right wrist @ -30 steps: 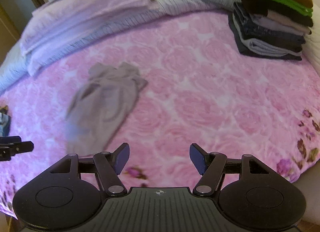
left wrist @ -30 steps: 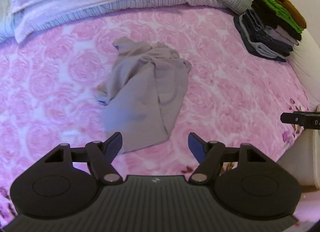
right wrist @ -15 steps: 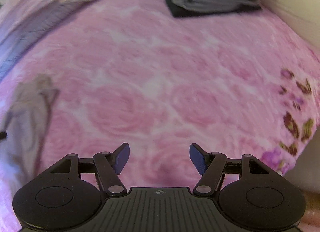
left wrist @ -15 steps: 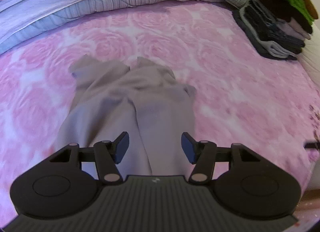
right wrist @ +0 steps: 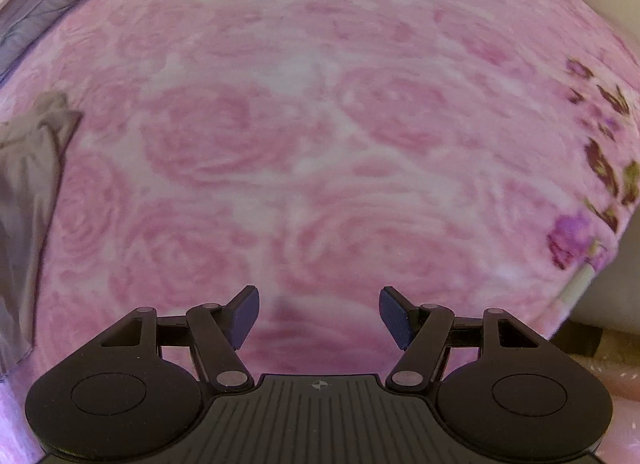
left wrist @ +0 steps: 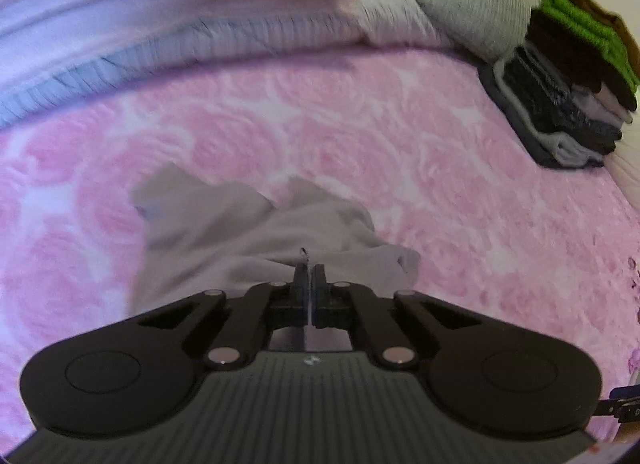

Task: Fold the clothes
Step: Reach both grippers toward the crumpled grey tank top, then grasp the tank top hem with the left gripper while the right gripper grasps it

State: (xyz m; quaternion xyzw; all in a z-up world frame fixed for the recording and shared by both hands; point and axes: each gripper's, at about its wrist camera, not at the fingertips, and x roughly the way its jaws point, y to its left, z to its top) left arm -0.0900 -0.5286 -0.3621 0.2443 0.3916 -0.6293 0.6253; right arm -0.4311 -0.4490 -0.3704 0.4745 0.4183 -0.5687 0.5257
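A crumpled grey-mauve garment (left wrist: 224, 232) lies on the pink rose-patterned bedspread (left wrist: 440, 192). My left gripper (left wrist: 308, 270) is shut on a fold of its near part, and a thin edge of cloth shows between the closed fingers. In the right wrist view the same garment (right wrist: 28, 184) shows only at the far left edge. My right gripper (right wrist: 318, 314) hovers open over bare bedspread (right wrist: 320, 124), well to the right of the garment, with nothing between its fingers.
A stack of folded clothes (left wrist: 572, 80) in black, grey, green and brown sits at the bed's far right. Pillows and folded bedding (left wrist: 180, 12) line the back. The bed's right edge (right wrist: 592, 264) drops off near the floral border.
The left gripper moved down onto the garment and shut on a fold of it. The right gripper dropped closer to the bedspread and stayed open.
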